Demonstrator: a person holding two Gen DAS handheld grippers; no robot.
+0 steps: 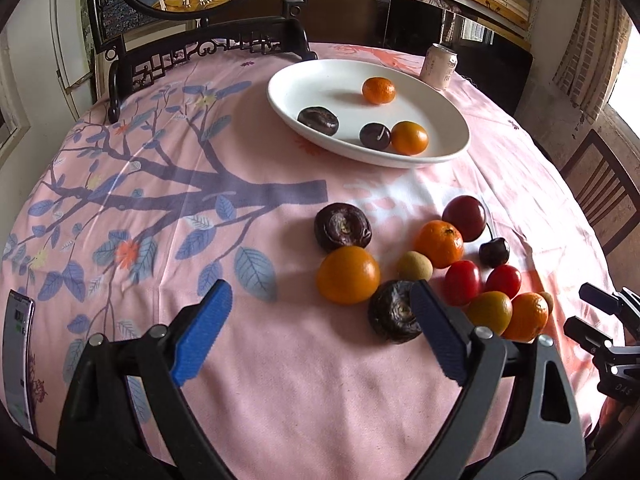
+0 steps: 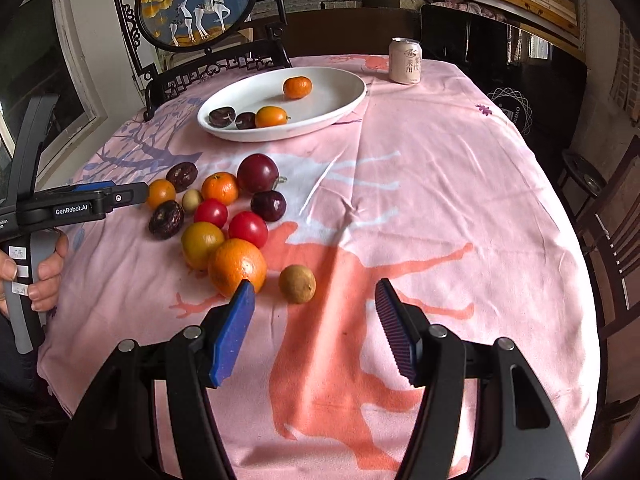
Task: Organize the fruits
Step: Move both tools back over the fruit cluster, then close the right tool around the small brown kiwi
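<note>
**Q:** Fruits — where do they lie?

**Me:** Two lots. Four sit on the white plate toward the far edge of the table: a mandarin, two dark fruits, one orange fruit. The rest form a loose cluster on the pink cloth, nearer the near edge.

**Q:** Your left fingers?

**Me:** My left gripper stands wide apart, nothing between the pads, only bare cloth. The right-hand pad overlaps a dark wrinkled fruit in view; whether it touches, I cannot tell. An orange fruit lies just beyond the gap.

**Q:** And the right?

**Me:** My right gripper is partly apart, also holding nothing. A big orange sits at the tip of its left pad. A small tan fruit lies just ahead of the gap, left of its middle.

**Q:** Anything else on the table?

**Me:** A drinks can near the far edge, beyond the plate. A phone at the left edge. My left hand grips its handle.
</note>
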